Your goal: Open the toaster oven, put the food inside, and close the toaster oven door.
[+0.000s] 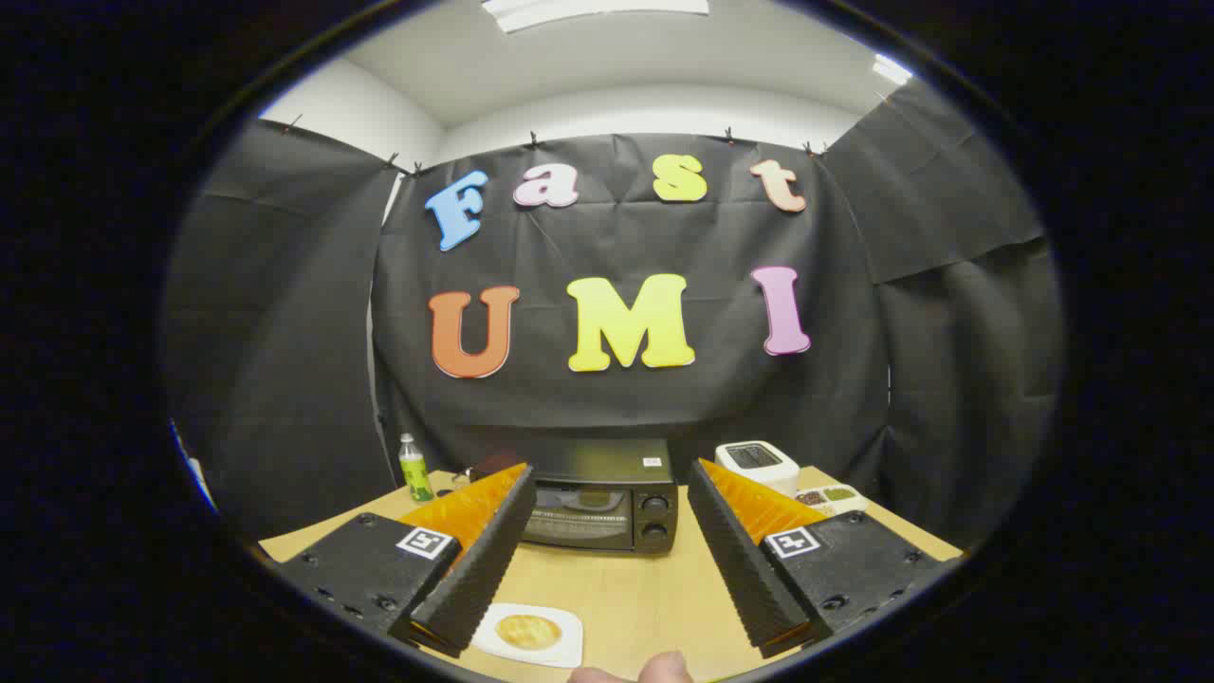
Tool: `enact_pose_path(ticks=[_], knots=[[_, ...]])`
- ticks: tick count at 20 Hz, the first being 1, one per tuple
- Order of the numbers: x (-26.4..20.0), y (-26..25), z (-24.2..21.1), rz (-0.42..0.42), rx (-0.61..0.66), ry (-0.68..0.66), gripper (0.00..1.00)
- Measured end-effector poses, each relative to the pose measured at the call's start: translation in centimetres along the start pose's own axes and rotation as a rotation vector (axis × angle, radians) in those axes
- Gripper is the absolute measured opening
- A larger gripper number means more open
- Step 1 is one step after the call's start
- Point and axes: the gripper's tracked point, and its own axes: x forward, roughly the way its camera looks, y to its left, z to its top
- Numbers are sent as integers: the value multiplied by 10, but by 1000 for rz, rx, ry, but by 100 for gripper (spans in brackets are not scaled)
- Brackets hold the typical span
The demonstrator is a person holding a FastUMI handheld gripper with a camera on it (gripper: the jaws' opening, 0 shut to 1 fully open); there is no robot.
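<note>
A black toaster oven (599, 503) stands at the back of the wooden table (631, 588), its glass door shut and two knobs on its right side. A round yellow piece of food (527, 631) lies on a small white plate (560, 650) near the table's front, just beside the left finger's base. My gripper (609, 474) is open and held above the table, its two ridged black fingers (488, 560) spread wide with the oven seen between them, well beyond the tips. Nothing is held between them.
A green bottle (413, 469) stands at the table's back left. A white toaster (756, 465) and a small tray of food (828, 497) sit at the back right. A person's fingertips (637, 672) show at the table's front edge.
</note>
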Motion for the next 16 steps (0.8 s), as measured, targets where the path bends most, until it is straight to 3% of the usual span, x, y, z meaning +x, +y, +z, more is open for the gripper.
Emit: enact_pose_path(ticks=[16], knots=[[1, 10, 1, 29, -23, 10, 100]])
